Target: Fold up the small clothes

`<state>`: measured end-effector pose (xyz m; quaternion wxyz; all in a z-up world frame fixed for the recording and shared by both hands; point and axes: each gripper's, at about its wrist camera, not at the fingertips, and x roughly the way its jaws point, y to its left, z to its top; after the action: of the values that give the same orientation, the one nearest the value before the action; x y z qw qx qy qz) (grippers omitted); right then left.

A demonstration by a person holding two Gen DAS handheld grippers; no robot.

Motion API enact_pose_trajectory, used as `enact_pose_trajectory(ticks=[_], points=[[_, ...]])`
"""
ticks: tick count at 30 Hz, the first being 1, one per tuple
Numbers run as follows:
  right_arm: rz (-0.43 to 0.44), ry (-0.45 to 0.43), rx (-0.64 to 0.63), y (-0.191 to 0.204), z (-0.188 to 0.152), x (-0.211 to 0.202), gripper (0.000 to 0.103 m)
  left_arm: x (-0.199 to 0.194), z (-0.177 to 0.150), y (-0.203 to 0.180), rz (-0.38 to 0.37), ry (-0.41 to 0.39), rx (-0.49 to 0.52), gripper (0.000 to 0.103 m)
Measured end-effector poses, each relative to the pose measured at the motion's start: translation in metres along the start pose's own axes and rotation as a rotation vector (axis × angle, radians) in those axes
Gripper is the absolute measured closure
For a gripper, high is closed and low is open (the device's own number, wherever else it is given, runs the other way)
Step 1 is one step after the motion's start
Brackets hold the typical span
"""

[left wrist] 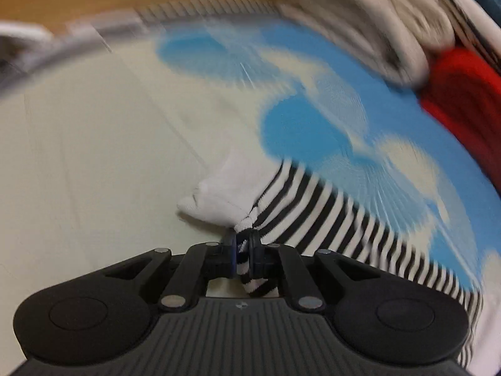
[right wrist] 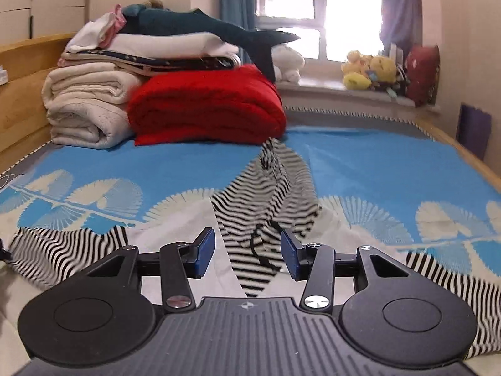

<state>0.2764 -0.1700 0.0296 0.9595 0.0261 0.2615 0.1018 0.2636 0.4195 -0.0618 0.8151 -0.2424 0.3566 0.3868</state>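
Pinching the striped garment on the bed, the left gripper jaws are clamping fabric; the right gripper jaws are standing spread, touching nothing.

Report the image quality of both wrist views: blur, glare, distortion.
Left wrist: heavy motion smear across the bedsheet; left gripper and pinched striped garment stay sharp. Right wrist: mostly sharp, window blown out, fisheye bending at the edges.
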Motion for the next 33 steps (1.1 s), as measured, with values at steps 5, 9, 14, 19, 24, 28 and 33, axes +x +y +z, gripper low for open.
enact_pose_trajectory(ticks=[5, 9, 14, 19, 24, 28, 33], points=[[-0.02, 0.063, 0.067, -0.014, -0.008, 0.012, 0.055, 0.001, 0.003, -0.002, -0.01, 0.093, -0.075, 0.066], [-0.052, 0.075, 0.074, -0.024, -0.014, 0.012, 0.055, 0.007, -0.003, 0.008, 0.003, 0.125, -0.173, 0.098], [-0.093, 0.092, 0.121, -0.045, -0.017, 0.008, 0.055, -0.083, -0.003, -0.077, -0.137, -0.125, 0.096, 0.099], [-0.09, 0.136, 0.227, -0.074, -0.02, 0.009, 0.099, -0.207, -0.086, -0.196, -0.66, -0.108, 0.386, 0.099], [-0.137, 0.224, 0.382, -0.102, -0.03, 0.025, 0.095, -0.268, -0.179, -0.267, -1.012, 0.227, 0.648, 0.085], [-0.128, 0.296, 0.488, -0.115, -0.043, 0.041, 0.07, -0.259, -0.179, -0.265, -0.896, 0.203, 0.638, 0.077], [-0.138, 0.379, 0.589, -0.124, -0.063, 0.068, 0.07, -0.204, -0.137, -0.254, -0.595, 0.202, 0.575, 0.077]])
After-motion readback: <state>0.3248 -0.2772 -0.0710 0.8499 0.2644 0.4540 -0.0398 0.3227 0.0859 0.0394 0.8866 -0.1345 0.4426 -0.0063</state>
